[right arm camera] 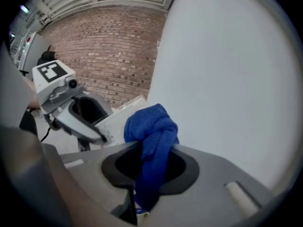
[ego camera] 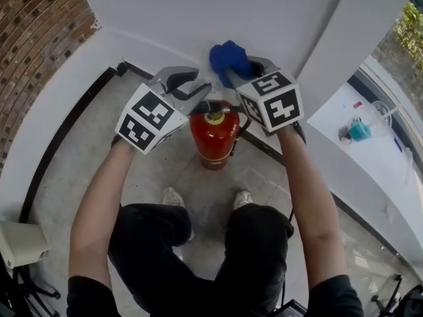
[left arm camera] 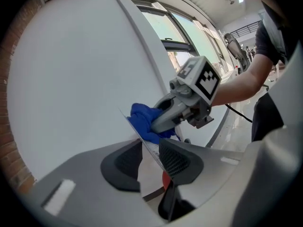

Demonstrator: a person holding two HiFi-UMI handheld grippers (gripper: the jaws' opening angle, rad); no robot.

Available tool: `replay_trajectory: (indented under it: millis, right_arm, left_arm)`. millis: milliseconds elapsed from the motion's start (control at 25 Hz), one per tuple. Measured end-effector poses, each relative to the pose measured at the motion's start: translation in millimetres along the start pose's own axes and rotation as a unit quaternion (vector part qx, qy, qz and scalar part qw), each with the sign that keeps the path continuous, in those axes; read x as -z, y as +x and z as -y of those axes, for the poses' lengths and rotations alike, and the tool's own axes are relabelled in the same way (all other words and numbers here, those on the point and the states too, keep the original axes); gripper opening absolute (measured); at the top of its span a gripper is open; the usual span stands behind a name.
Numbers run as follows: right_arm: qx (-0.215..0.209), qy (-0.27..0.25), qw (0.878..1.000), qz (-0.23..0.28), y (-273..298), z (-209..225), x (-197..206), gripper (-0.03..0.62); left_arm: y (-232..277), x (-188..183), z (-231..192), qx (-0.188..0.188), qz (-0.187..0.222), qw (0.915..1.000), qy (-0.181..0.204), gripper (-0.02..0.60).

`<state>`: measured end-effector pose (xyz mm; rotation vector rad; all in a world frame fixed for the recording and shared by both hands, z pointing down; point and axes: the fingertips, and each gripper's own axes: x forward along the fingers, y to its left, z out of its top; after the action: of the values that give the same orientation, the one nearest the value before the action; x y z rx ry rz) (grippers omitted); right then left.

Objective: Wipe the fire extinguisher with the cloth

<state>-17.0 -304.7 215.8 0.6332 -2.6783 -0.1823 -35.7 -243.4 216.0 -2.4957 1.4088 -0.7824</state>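
A red fire extinguisher [ego camera: 215, 136] stands on the floor in a wall corner, in front of the person's feet. My right gripper [ego camera: 241, 71] is above and behind its top, shut on a bunched blue cloth [ego camera: 228, 57] that sticks out past the fingertips [right arm camera: 151, 126]. My left gripper [ego camera: 198, 88] hangs over the extinguisher's valve. A thin white printed tag [left arm camera: 151, 150] stands edge-on between its jaws, which are a little apart, with a gap on one side of the tag. The tag [right arm camera: 118, 119] rises beside the cloth. A sliver of the red extinguisher [left arm camera: 165, 178] shows below the left jaws.
A white wall [ego camera: 218, 12] closes the corner right behind both grippers, with a black baseboard [ego camera: 66, 131] along the floor. A brick wall [ego camera: 33, 32] is at the left and a window [ego camera: 390, 91] at the right. The person's shoes [ego camera: 174, 197] are close to the extinguisher.
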Motion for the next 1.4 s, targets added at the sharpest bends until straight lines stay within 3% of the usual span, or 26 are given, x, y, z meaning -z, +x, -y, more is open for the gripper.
replay_trajectory:
  millis: [160,360,440,520,680,800,920,1040,1200,1400]
  right_arm:
    - [-0.063,-0.058,0.996,-0.012,-10,-37,16,0.080]
    - [-0.137,-0.155,0.978,-0.017,-24,-63,16,0.077]
    - [-0.129,-0.172,0.976,-0.024,-19,-61,15,0.077]
    - [-0.091,-0.172,0.981,-0.023,-8,-47,8,0.077]
    - [-0.032,-0.127,0.991,0.009,7,-25,-23,0.077]
    - [-0.074,-0.151,0.986,0.015,-1,-48,-31,0.077]
    - [-0.146,-0.197,0.969,0.004,-18,-78,-19,0.077]
    - [-0.179,-0.237,0.955,-0.009,-28,-90,-12,0.077]
    - [-0.165,-0.232,0.959,-0.014,-17,-82,-17,0.077]
    - [-0.092,-0.197,0.976,0.007,2,-48,-40,0.077]
  left_arm:
    - [0,2,-1,-0.002,0.000,0.9998,-0.019,0.103]
    - [-3,5,1,0.015,-0.006,0.9998,-0.015,0.187]
    - [-4,5,3,0.022,-0.007,0.9996,-0.018,0.196]
    - [-2,3,7,0.028,-0.009,0.9993,-0.022,0.224]
    - [-3,5,14,0.042,-0.018,0.9987,-0.023,0.275]
    - [-5,7,13,0.045,-0.023,0.9985,-0.023,0.278]
    - [-3,7,15,0.051,-0.030,0.9981,-0.014,0.279]
    - [-1,5,21,0.059,-0.039,0.9975,0.003,0.300]
    - [-1,8,24,0.051,-0.043,0.9978,-0.002,0.301]
    - [-5,5,22,0.044,-0.028,0.9986,0.002,0.302]
